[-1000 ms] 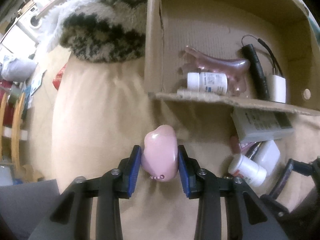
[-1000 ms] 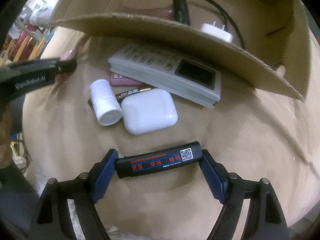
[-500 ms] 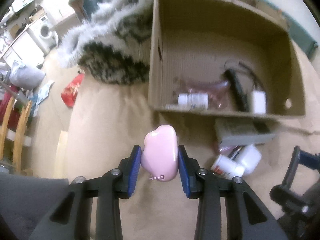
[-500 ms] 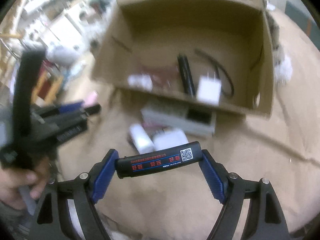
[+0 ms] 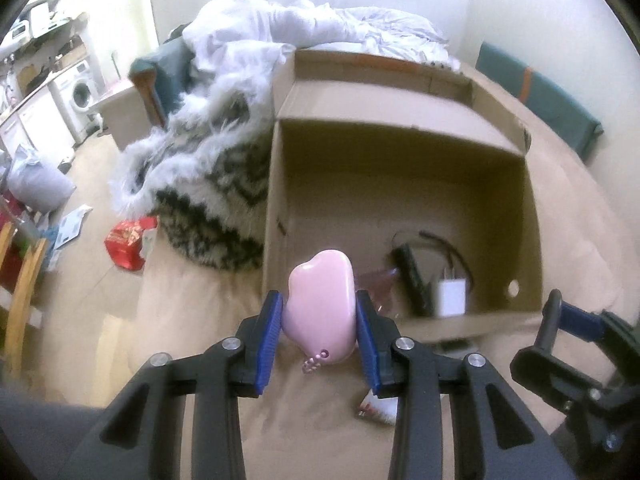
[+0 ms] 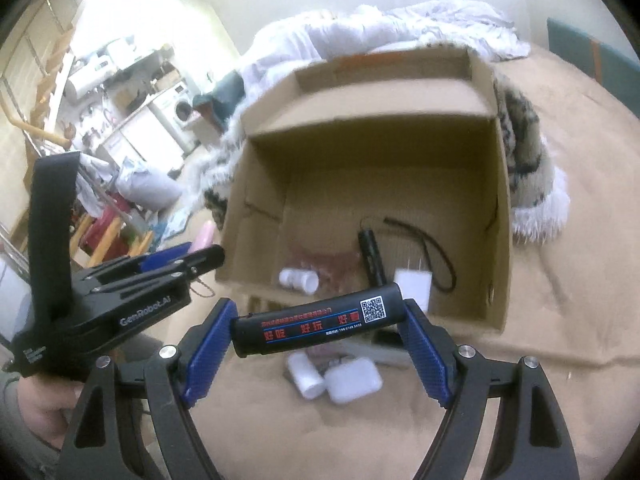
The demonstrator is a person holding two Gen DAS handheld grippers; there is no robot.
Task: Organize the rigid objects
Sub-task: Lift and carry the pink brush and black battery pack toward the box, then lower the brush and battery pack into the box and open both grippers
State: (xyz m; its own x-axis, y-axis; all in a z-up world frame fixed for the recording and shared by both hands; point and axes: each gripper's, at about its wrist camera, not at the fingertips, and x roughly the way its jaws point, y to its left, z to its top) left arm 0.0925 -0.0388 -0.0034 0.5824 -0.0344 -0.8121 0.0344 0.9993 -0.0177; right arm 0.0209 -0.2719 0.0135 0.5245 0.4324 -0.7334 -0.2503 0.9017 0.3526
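**Both hand-held grippers loaded in front of the box**

Tan bedding [image 5: 192, 320] spreads under everything we see, with a shaggy patterned blanket [image 5: 208, 184] heaped beside an open cardboard box [image 5: 400, 184] and a washing machine [image 5: 82, 94] far back in the room.

Our left hand-held gripper [image 5: 320, 322] is closed to a narrow gap on a pink case [image 5: 322, 308], its blue pads pressing both sides; a small pink chain hangs from the case's near end. The case is held in the air in front of the box's near-left corner.

Our right hand-held gripper [image 6: 316, 324] stands much wider, clamping a black bar [image 6: 316, 322] end to end between its pads. The bar carries red print and a QR code and hangs in front of the box's near wall.

From the left wrist we see a black stick [image 5: 414, 280] and a white charger [image 5: 452, 296] in the box, with a blurred reddish item beside them. Only the right wrist shows a white bottle [image 6: 300, 279] lying inside the box, plus the loose things on the bedding outside it: another bottle [image 6: 306, 376], a white earbud case [image 6: 354, 380] touching it, and a grey remote [image 6: 376, 350] against the box wall. That view also shows the left gripper from the side, with the hand [image 6: 40, 404] holding it.
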